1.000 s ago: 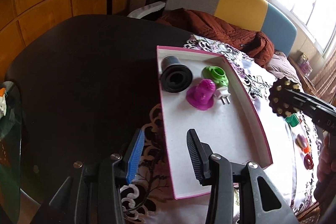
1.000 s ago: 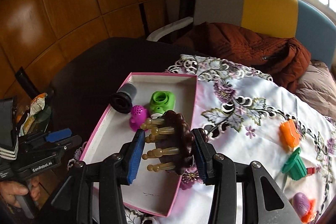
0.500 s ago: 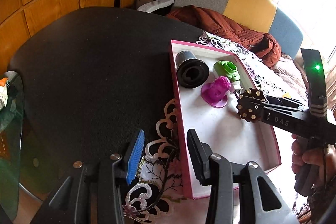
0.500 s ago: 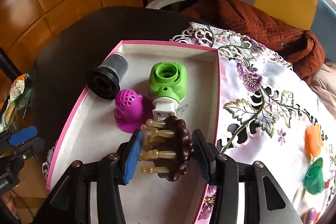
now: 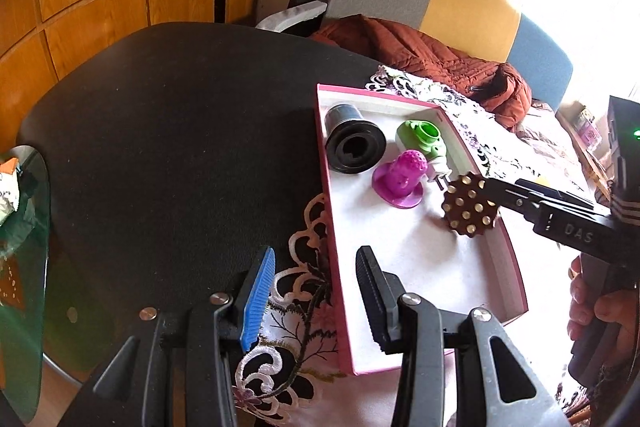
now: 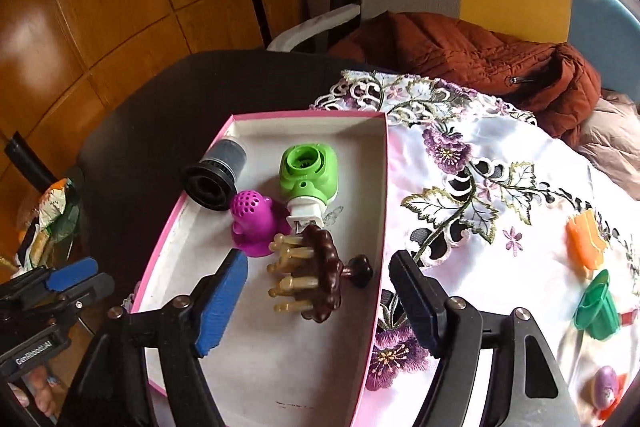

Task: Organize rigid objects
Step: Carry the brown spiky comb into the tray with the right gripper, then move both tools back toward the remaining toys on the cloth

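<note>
Right tongs (image 6: 320, 291) gape wide; the brown massager (image 6: 316, 277) lies loose between them in the pink box (image 6: 382, 211).
Left tongs (image 5: 316, 291) also apart, empty, at the box's near corner. Massager rests on edge, pegs pointing left, seemingly touching the green plug (image 6: 309, 173); remaining small toys (image 6: 596, 307) lie right, nearer the right hand.

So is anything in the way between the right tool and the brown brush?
No, nothing. The brown brush lies in the pink box, right between the right tool's open jaws. The purple toy and green plug sit beyond it.
</note>
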Demonstrator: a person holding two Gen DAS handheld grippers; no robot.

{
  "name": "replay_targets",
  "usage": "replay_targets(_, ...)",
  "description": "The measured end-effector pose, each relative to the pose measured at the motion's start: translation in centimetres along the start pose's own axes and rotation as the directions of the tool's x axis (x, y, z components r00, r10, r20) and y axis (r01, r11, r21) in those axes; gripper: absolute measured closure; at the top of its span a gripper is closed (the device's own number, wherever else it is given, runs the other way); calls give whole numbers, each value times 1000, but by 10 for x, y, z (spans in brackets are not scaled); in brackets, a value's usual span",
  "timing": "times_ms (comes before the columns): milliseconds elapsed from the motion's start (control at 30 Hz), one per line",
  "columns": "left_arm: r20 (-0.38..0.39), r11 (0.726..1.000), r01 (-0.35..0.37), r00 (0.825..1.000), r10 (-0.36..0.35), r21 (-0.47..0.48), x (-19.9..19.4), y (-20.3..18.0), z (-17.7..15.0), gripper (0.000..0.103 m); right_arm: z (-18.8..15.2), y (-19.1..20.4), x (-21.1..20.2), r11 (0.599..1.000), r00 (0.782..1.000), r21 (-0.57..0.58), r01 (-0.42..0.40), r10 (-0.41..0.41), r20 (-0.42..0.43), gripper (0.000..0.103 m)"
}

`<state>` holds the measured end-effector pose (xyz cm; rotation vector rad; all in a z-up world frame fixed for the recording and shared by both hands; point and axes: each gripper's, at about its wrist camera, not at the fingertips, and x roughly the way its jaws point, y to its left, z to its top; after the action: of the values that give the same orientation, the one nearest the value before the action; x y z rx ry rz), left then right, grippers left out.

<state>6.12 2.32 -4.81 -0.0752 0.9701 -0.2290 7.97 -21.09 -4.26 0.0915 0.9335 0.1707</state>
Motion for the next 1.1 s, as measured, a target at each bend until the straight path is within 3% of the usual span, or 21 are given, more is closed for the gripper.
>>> replay_targets(367, 11, 999, 4, 1000, -5, 43, -10, -15, -1, 61, -8, 2, -38, 999, 995, -33, 43, -40, 88, 23)
replay_targets(633, 15, 996, 19, 1000, -20, 92, -16, -34, -1, 61, -17, -23, -73, 996, 986, -3, 87, -86, 145, 21)
replay_targets(900, 19, 987, 33, 999, -36, 159, -20, -58, -2, 61, -30, -78, -108, 980, 964, 72, 187, -197, 177, 20)
replay_targets(1100, 27, 972, 49, 998, -57, 230, -24, -86, 0, 61, -47, -146, -135, 931, 924, 192, 311, -343, 168, 11)
